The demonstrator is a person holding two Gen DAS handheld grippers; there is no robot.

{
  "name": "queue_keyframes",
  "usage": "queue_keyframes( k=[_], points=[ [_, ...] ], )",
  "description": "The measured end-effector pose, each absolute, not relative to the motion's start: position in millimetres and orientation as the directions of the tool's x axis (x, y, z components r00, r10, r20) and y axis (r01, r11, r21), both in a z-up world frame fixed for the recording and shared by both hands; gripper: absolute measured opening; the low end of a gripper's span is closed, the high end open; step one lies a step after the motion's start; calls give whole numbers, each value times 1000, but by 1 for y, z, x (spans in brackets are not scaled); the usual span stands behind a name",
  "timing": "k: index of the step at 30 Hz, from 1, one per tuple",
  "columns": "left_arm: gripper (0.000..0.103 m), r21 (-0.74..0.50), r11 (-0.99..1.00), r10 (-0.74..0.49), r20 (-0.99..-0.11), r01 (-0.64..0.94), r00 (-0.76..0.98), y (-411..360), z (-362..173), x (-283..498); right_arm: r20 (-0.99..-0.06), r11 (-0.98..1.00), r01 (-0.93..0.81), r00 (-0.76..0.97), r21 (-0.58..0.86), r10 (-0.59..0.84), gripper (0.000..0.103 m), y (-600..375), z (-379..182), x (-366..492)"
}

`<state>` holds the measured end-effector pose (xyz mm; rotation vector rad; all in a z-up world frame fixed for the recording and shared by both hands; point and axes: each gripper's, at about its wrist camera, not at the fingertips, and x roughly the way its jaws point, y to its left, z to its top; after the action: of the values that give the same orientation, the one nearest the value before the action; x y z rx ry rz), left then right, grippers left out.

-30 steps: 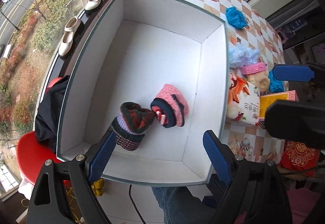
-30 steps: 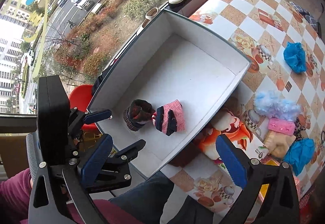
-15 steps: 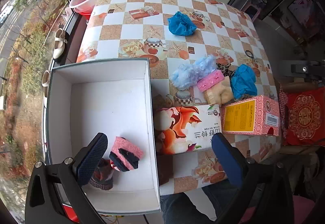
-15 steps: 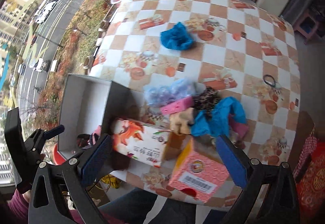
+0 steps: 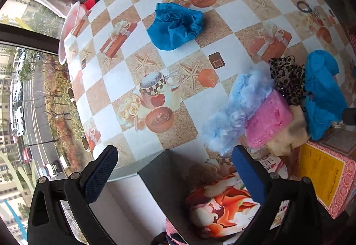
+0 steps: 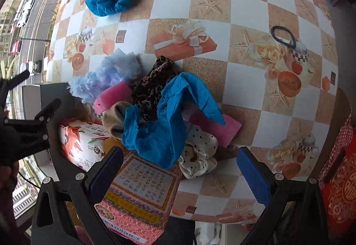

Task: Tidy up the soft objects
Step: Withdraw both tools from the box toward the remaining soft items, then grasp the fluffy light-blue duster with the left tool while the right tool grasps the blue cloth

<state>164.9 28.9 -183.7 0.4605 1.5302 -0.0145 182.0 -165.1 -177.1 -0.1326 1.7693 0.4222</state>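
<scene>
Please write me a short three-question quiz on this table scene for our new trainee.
1. True or false: the right gripper is shut on the blue cloth in the pile.
2. Which lies alone, apart from the pile? A) the leopard-print fabric B) the crumpled blue cloth near the window side C) the pink sponge
3. Fill in: the black hair tie lies on the checkered ____.

Key: 1 false, both grippers are open and empty, the left gripper too; 2 B; 3 tablecloth.
</scene>
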Motion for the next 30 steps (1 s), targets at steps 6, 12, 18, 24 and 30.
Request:
queue_keyframes(
  k=[6, 12, 18, 24, 30],
  points=[
    [102, 249, 908, 285, -956, 336, -62, 16, -239, 186, -960, 878, -448, -277, 167, 42, 102, -143, -215, 184],
    [103, 251, 935, 283, -953, 251, -103, 27, -264, 198, -985, 869, -494, -156, 9, -78, 102, -159, -227, 204],
    [103, 351, 936, 348, -935, -34, -67, 84, -247, 220, -981, 926, -343, -51, -157, -185, 102, -230, -229, 240],
    [103, 197, 976, 197, -980, -93, -10, 107, -220, 215, -999, 995, -98, -40, -22, -26, 102, -304, -213, 246],
    [103, 173, 983, 174, -984, 54, -24, 87, -234, 217, -972, 971, -59, -57, 230, 227, 102, -299, -212, 225]
  ],
)
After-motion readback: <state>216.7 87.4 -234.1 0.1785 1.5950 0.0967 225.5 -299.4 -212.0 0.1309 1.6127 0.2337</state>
